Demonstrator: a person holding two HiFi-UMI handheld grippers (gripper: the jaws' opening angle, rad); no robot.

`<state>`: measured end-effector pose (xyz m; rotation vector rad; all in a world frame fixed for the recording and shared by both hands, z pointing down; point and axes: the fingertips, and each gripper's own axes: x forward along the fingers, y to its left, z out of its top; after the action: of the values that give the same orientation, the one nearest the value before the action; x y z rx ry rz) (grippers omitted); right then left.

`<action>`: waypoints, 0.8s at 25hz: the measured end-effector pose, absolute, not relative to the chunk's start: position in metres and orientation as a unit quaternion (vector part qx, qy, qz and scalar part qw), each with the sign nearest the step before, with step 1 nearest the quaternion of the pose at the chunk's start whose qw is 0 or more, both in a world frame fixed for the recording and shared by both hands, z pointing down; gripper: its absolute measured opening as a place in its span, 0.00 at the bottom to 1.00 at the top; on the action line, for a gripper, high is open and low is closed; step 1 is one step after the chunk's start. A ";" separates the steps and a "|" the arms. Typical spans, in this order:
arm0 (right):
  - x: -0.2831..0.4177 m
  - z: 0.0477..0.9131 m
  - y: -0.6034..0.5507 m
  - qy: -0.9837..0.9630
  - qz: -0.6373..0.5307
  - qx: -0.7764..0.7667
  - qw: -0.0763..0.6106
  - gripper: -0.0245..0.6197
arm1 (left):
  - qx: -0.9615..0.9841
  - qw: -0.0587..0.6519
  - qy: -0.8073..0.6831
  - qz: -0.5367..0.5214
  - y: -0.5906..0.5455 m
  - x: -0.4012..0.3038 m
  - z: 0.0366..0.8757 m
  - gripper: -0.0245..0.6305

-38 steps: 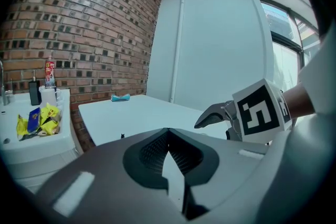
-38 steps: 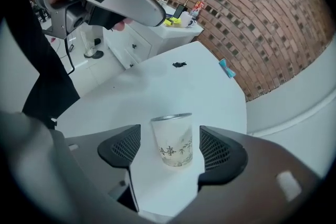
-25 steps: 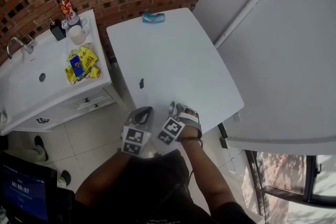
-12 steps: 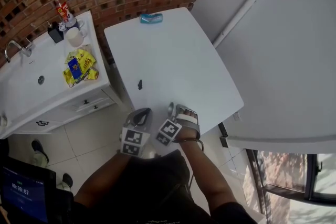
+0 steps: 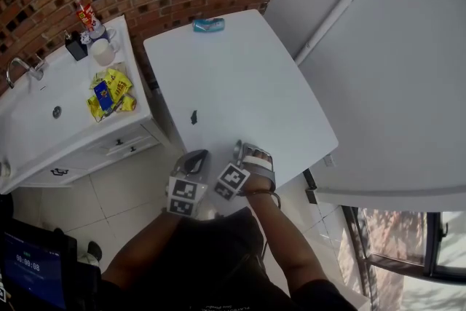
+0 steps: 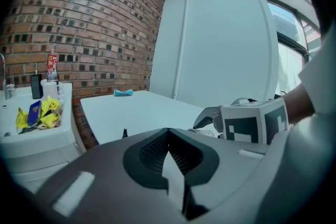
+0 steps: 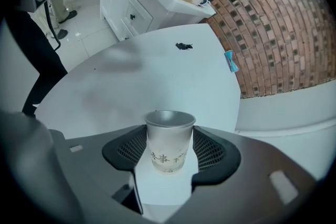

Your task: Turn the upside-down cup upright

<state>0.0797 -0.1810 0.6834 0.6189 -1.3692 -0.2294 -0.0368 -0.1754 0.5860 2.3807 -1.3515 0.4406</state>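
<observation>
A paper cup [image 7: 168, 149] with dark print stands on the white table [image 5: 240, 76] near its front edge. A grey, rimmed end faces up; I cannot tell whether that end is its mouth or its base. My right gripper [image 7: 169, 131] points steeply down over the cup. Its jaws are closing, with the cup between them and the pads close beside its walls. In the head view the cup [image 5: 237, 149] peeks out just ahead of the right gripper [image 5: 244, 153]. My left gripper [image 5: 196, 156] hovers beside it off the table's front left edge, its jaws shut [image 6: 169, 136] on nothing.
A blue wrapped item [image 5: 209, 25] lies at the table's far edge, and a small dark scrap [image 5: 194, 116] lies mid-left. To the left is a white sink counter [image 5: 44, 127] with yellow packets [image 5: 109, 92] and a mug [image 5: 104, 51]. A brick wall stands behind and a white wall to the right.
The right gripper has tipped slightly over the cup. The left gripper has stayed where it was.
</observation>
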 end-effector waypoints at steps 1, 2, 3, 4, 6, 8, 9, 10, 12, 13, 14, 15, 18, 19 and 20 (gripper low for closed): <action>0.081 0.683 -0.181 -0.623 -0.103 0.282 0.722 0.49 | 0.843 0.184 -0.480 0.157 -0.175 -0.037 0.586 0.03; 0.081 0.682 -0.181 -0.625 -0.102 0.284 0.720 0.48 | 0.843 0.184 -0.480 0.157 -0.174 -0.037 0.586 0.03; 0.081 0.682 -0.181 -0.626 -0.101 0.286 0.718 0.48 | 0.843 0.184 -0.480 0.157 -0.175 -0.038 0.586 0.03; 0.081 0.682 -0.182 -0.628 -0.100 0.290 0.716 0.48 | 0.843 0.184 -0.480 0.156 -0.175 -0.039 0.587 0.03; 0.080 0.680 -0.183 -0.634 -0.096 0.302 0.706 0.48 | 0.843 0.184 -0.480 0.156 -0.175 -0.040 0.588 0.03; 0.079 0.675 -0.183 -0.646 -0.089 0.320 0.688 0.48 | 0.843 0.184 -0.480 0.158 -0.174 -0.040 0.589 0.03; 0.078 0.673 -0.183 -0.654 -0.085 0.332 0.675 0.48 | 0.844 0.183 -0.479 0.158 -0.173 -0.039 0.589 0.03; 0.078 0.670 -0.183 -0.662 -0.079 0.345 0.661 0.48 | 0.844 0.183 -0.479 0.159 -0.173 -0.039 0.588 0.03; 0.078 0.664 -0.185 -0.677 -0.066 0.374 0.630 0.48 | 0.845 0.182 -0.477 0.160 -0.173 -0.037 0.588 0.03; 0.078 0.661 -0.187 -0.683 -0.061 0.390 0.615 0.48 | 0.845 0.181 -0.477 0.160 -0.174 -0.036 0.588 0.03; 0.079 0.657 -0.189 -0.688 -0.058 0.404 0.600 0.48 | 0.845 0.180 -0.476 0.161 -0.174 -0.036 0.588 0.03; 0.080 0.653 -0.191 -0.692 -0.056 0.418 0.586 0.47 | 0.846 0.180 -0.476 0.162 -0.173 -0.035 0.588 0.03; 0.082 0.641 -0.193 -0.709 -0.045 0.449 0.543 0.47 | 0.846 0.179 -0.474 0.166 -0.171 -0.031 0.589 0.03; 0.081 0.637 -0.193 -0.716 -0.037 0.458 0.525 0.47 | 0.847 0.178 -0.473 0.166 -0.170 -0.030 0.589 0.03; 0.081 0.634 -0.194 -0.725 -0.026 0.467 0.506 0.47 | 0.847 0.178 -0.473 0.166 -0.170 -0.030 0.589 0.03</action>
<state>0.0811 -0.1938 0.6338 1.1253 -1.7476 -0.0638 -0.0297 -0.1696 0.5892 2.3954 -1.3369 0.4709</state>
